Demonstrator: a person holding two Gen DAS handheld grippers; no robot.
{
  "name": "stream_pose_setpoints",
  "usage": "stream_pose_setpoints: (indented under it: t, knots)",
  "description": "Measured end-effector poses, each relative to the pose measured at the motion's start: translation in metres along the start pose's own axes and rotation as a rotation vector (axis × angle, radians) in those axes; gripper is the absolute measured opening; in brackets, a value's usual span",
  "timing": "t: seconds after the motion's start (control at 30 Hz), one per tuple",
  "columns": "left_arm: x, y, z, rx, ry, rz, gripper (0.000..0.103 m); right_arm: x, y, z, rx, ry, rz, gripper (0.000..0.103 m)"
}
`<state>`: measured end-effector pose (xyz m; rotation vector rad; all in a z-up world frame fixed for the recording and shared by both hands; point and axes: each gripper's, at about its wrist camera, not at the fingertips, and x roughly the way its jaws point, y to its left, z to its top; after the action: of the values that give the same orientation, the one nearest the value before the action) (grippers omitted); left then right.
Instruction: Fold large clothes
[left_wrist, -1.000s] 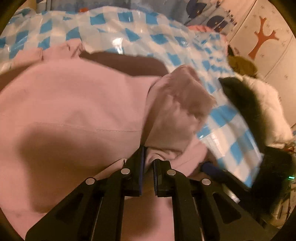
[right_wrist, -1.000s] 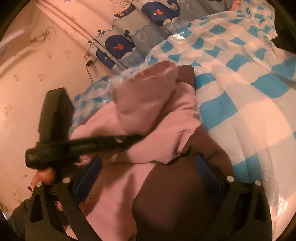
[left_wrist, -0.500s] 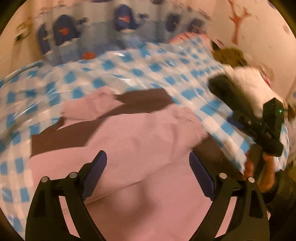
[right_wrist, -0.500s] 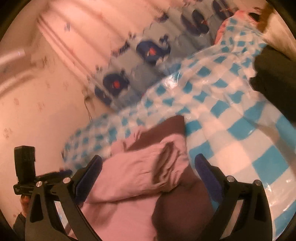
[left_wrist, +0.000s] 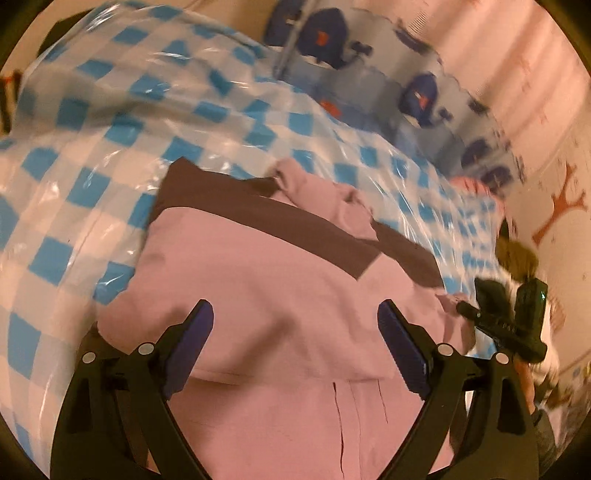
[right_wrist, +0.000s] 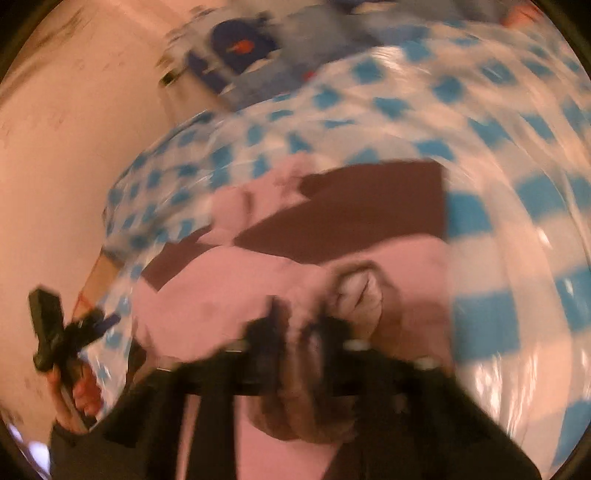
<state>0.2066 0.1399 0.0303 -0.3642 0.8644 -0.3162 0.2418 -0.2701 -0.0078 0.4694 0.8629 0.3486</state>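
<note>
Your pink garment (left_wrist: 280, 280) with dark brown panels lies part-folded on the bed's blue-and-white checked cover (left_wrist: 92, 122), a rumpled pink piece bunched at its far edge. Your left tongs (left_wrist: 295, 332) hover over the pink cloth, spread wide and holding nothing. Your right tongs (right_wrist: 299, 328), blurred, are pinched together on a pink fold of the garment (right_wrist: 236, 288).

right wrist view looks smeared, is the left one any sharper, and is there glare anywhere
Right wrist view: heavy motion blur, the right gripper smeared. Left wrist view: sharper, the left gripper crisp, far wall blurred. Both: warm cast, fisheye bending, glare on the checked sheet.
</note>
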Motion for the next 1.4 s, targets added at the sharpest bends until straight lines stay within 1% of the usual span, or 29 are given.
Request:
stream_pose_setpoints:
  t: [0.07,0.17,0.23,0.3,0.37,0.4,0.43,0.47,0.5,0.53,0.57,0.63,0.7,0.73,0.77,0.83,0.87,0.9,0.93,0.97,1.0,1.03,1.13,1.2,1.23,1.3,1.33,1.37,1.4]
  knots:
    - [-0.005,0.007,0.003,-0.035,-0.043,-0.019,0.086,-0.015,0.017,0.012,-0.084,-0.08,0.026,0.011]
    - [-0.019,0.007,0.009,-0.05,-0.143,-0.081,0.087,-0.055,0.042,0.027,-0.209,-0.26,0.072,0.011]
    - [-0.021,0.006,0.016,-0.049,-0.192,-0.097,0.087,-0.072,0.049,0.031,-0.267,-0.332,0.045,0.011]
    - [-0.009,0.006,0.021,-0.058,-0.186,-0.094,0.087,-0.057,0.031,0.03,-0.249,-0.303,-0.009,0.011]
    - [0.017,0.011,0.022,-0.076,-0.122,-0.067,0.088,-0.023,0.002,0.023,-0.2,-0.2,-0.078,0.011]
    - [0.038,0.016,0.02,-0.081,-0.05,-0.022,0.087,-0.004,-0.014,0.016,-0.168,-0.128,-0.112,0.013]
    - [0.059,0.022,0.016,-0.083,0.025,0.024,0.087,0.018,-0.035,0.003,-0.121,-0.034,-0.149,0.022]
    - [0.077,0.029,0.009,-0.082,0.079,0.042,0.087,0.027,-0.052,-0.009,-0.065,0.0,-0.119,0.027]
    - [0.081,0.029,0.005,-0.073,0.08,0.058,0.087,0.021,-0.062,-0.016,-0.01,-0.029,-0.077,0.029]
    - [0.079,0.026,0.004,-0.059,0.071,0.067,0.087,0.012,-0.065,-0.018,0.025,-0.058,-0.071,0.039]
    - [0.07,0.019,0.005,-0.032,0.052,0.087,0.087,0.0,-0.064,-0.019,0.049,-0.095,-0.077,0.043]
    - [0.046,0.003,0.01,0.016,-0.044,0.09,0.087,-0.043,-0.05,-0.016,0.06,-0.282,-0.127,0.045]
    - [0.022,-0.019,0.02,0.09,-0.148,0.072,0.088,-0.063,-0.018,-0.005,-0.014,-0.378,-0.117,0.051]
    - [0.014,-0.031,0.027,0.129,-0.199,0.065,0.088,-0.062,-0.002,0.001,-0.051,-0.376,-0.107,0.055]
    - [0.013,-0.037,0.031,0.145,-0.222,0.064,0.088,-0.052,0.021,0.01,-0.106,-0.344,-0.088,0.06]
    - [0.025,-0.043,0.04,0.152,-0.213,0.067,0.088,-0.02,0.051,0.017,-0.179,-0.252,-0.121,0.064]
    - [0.047,-0.04,0.044,0.139,-0.165,0.087,0.088,0.005,0.059,0.019,-0.193,-0.185,-0.166,0.064]
    - [0.061,-0.037,0.043,0.134,-0.126,0.118,0.088,0.038,0.055,0.018,-0.192,-0.101,-0.243,0.064]
    - [0.083,-0.03,0.042,0.128,-0.058,0.165,0.088,0.063,0.044,0.016,-0.191,-0.043,-0.323,0.063]
    - [0.119,-0.012,0.035,0.127,0.056,0.193,0.084,0.087,0.028,0.008,-0.184,0.012,-0.356,0.062]
    - [0.135,-0.005,0.028,0.151,0.084,0.188,0.084,0.105,0.001,-0.002,-0.137,0.03,-0.288,0.062]
    - [0.146,0.001,0.02,0.171,0.091,0.197,0.084,0.106,-0.011,-0.007,-0.091,0.0,-0.246,0.06]
    - [0.156,-0.006,0.018,0.199,0.111,0.269,0.084,0.109,0.0,-0.009,-0.161,0.023,-0.322,0.059]
    - [0.144,-0.016,0.024,0.197,0.109,0.285,0.083,0.092,0.007,-0.006,-0.17,0.033,-0.322,0.059]
    - [0.134,-0.02,0.024,0.202,0.084,0.28,0.083,0.079,0.01,-0.007,-0.173,0.005,-0.316,0.06]
    - [0.097,-0.031,0.024,0.229,-0.019,0.242,0.087,0.038,0.026,-0.016,-0.227,-0.106,-0.301,0.066]
    - [0.083,-0.033,0.023,0.239,-0.056,0.239,0.089,0.028,0.033,-0.019,-0.251,-0.13,-0.312,0.072]
    - [0.072,-0.03,0.021,0.239,-0.086,0.24,0.089,0.023,0.035,-0.024,-0.272,-0.137,-0.341,0.074]
    - [0.071,-0.023,0.02,0.228,-0.075,0.243,0.089,0.024,0.029,-0.033,-0.289,-0.109,-0.393,0.074]
